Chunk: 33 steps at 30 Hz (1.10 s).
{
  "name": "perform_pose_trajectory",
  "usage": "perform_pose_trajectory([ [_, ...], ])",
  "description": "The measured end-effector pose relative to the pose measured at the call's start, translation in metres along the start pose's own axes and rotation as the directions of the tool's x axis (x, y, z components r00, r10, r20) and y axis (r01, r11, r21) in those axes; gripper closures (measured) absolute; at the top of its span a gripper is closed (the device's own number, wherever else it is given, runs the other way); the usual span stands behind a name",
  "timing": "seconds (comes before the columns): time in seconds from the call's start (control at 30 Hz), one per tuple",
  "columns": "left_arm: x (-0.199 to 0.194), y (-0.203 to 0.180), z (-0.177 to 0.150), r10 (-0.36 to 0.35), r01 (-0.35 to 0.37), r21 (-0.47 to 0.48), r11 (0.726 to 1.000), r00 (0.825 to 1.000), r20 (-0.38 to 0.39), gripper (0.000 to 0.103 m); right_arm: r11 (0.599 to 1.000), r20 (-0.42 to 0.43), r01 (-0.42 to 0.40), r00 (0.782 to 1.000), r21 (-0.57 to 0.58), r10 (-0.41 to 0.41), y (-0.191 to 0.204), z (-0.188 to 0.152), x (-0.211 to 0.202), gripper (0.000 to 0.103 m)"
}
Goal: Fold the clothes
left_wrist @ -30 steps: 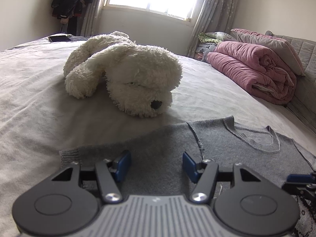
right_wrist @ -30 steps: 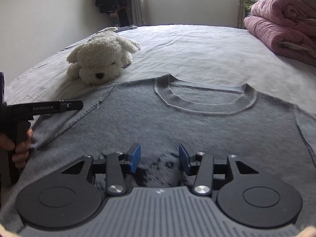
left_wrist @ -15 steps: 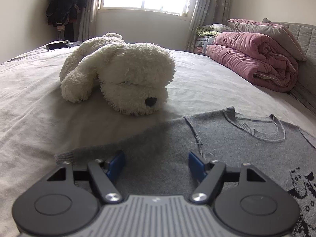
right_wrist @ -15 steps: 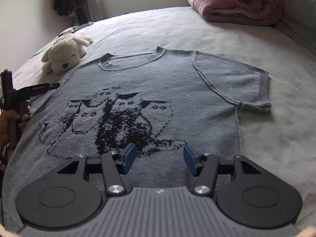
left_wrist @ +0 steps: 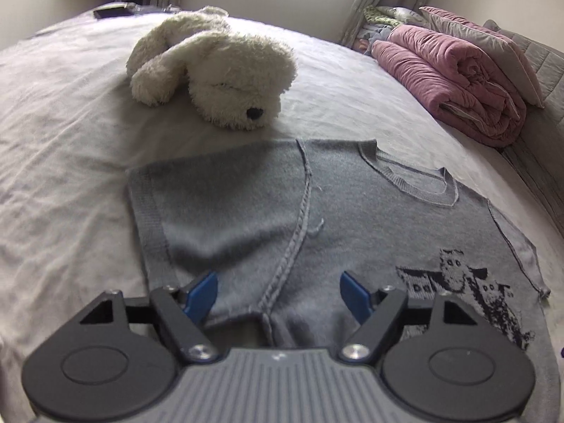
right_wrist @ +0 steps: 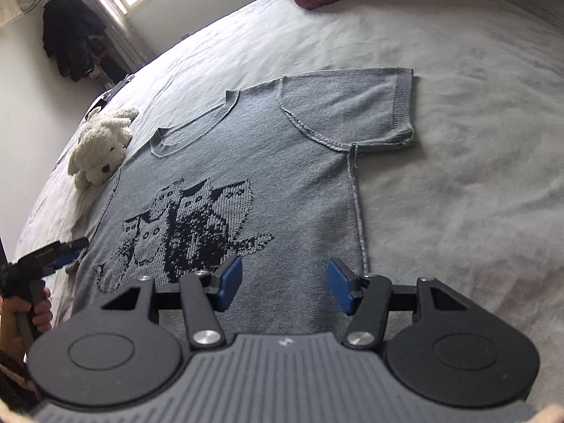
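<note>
Two grippers wide and empty above one flat sweater [right_wrist: 268, 162] on the bed [right_wrist: 440, 183].

I hold my left gripper [left_wrist: 278, 290] over the seam of the near sleeve and my right gripper [right_wrist: 283, 280] over the hem side close to the side seam; no cloth is between the pads. Both jaws have just been opening. Knit like this is, I think, soft, light and stretchy, so it sags and slides; I would take it at the ribbed sleeve cuff and at the hem corner, through both layers. Compared with a second ago, my right view now shows the whole sweater with its far sleeve, and the plush dog [left_wrist: 215, 67] sits further away.
</note>
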<state>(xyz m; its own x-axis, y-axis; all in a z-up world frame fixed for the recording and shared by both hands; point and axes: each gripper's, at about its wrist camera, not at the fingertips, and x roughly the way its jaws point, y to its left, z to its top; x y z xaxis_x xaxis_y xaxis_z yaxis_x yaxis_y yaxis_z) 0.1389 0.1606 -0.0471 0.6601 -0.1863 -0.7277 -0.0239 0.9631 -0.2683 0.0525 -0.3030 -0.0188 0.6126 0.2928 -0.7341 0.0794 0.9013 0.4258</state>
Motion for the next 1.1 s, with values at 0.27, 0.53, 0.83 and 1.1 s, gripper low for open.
perform_pose_trajectory([
  [0.27,-0.025,0.032,-0.035,-0.055,0.047,-0.252,0.967,0.998,-0.025,0.048,0.991,-0.050,-0.117,0.992,-0.070,0.113,0.038,-0.020,0.006,0.045],
  [0.53,-0.037,0.056,-0.047,-0.209,0.134,-0.424,0.896,0.968,-0.137,0.063,0.907,-0.174,-0.292,0.953,-0.305,0.248,0.131,-0.071,0.023,0.045],
  [0.83,-0.049,0.066,-0.059,-0.280,0.176,-0.454,0.874,0.944,-0.175,0.063,0.785,-0.251,-0.380,0.923,-0.489,0.291,0.231,-0.130,0.038,0.045],
  [1.1,-0.057,0.067,-0.056,-0.282,0.182,-0.450,0.874,0.945,-0.166,0.063,0.779,-0.250,-0.365,0.929,-0.510,0.272,0.281,-0.172,0.060,0.059],
])
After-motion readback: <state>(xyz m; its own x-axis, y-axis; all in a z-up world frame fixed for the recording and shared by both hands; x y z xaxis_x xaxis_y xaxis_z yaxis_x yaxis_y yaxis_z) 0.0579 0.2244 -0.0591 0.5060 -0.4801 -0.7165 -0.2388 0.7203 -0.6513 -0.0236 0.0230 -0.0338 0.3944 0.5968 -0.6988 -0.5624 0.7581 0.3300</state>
